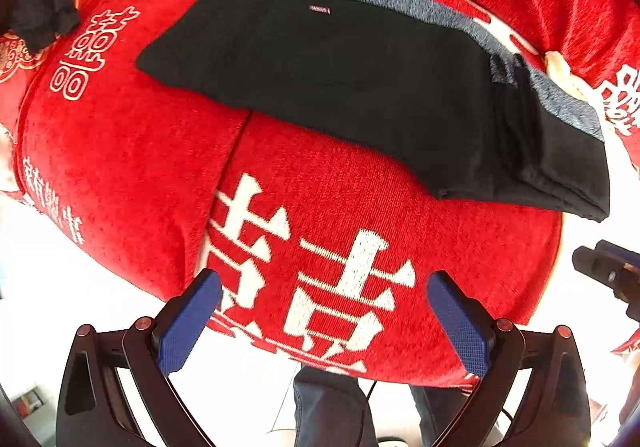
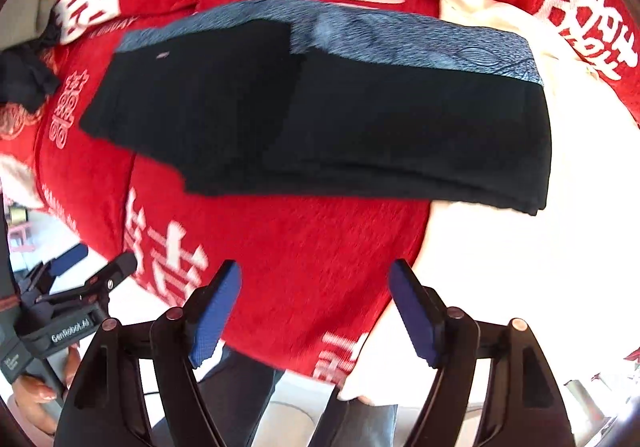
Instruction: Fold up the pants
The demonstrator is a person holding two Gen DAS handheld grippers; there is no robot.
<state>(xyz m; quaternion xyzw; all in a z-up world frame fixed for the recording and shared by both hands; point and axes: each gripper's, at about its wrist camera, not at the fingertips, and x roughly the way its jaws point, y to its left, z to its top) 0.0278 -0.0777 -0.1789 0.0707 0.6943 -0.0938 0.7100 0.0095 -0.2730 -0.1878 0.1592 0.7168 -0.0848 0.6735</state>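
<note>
Black pants [image 1: 360,87] with a grey-blue patterned band along their far edge lie folded flat on a red cloth; the right wrist view shows the same pants [image 2: 340,119] as a layered rectangle. My left gripper [image 1: 324,283] hangs open above the red cloth, well short of the pants' near edge, with nothing between its blue pads. My right gripper [image 2: 316,275] is also open and empty, nearer the table's front than the pants. The left gripper [image 2: 96,259] appears at the left edge of the right wrist view, held by a hand [image 2: 36,395].
The red cloth [image 1: 132,175] with white characters covers the table [image 2: 520,287], whose white top shows at the right. A dark crumpled garment [image 1: 44,7] lies at the far left. A cream cloth [image 2: 500,11] sits behind the pants. A person's legs [image 1: 332,407] stand below the front edge.
</note>
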